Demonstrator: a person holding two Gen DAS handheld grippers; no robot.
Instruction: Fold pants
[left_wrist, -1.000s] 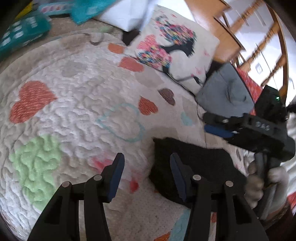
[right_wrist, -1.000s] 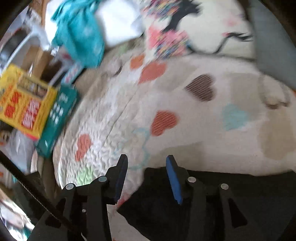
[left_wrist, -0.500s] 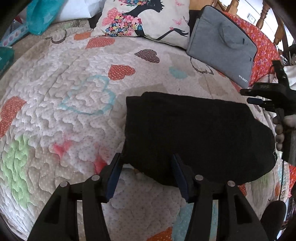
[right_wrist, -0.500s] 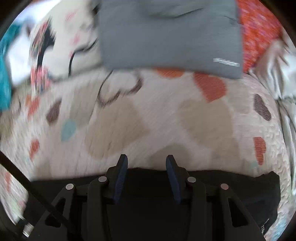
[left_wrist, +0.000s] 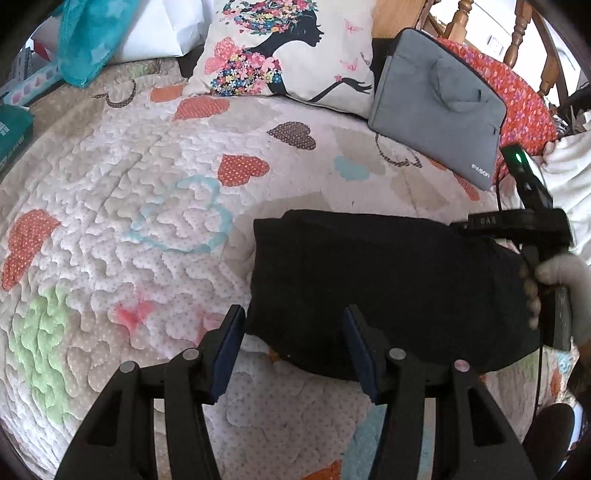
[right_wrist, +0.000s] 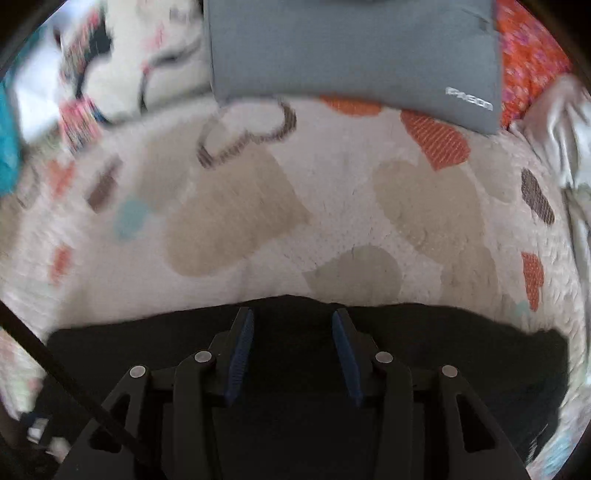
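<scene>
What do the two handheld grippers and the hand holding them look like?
Both grippers, left gripper and right gripper, are matte black angular frames with silver rivets and blue pads lining the fingers. From the left view, the right unit's black body carries white lettering too small to read, a green light on top and a thin black cable. The hand on it wears a white glove.

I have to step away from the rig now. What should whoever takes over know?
Left hand-held gripper: open, empty, at the near-left corner of the folded black fabric pants.
Right hand-held gripper: jaws closing over the pants' far edge, pads not yet pressing.
Pants lie on the heart-patterned quilt, already folded into a compact rectangle.
Left: probably one more fold, or smoothing.
</scene>
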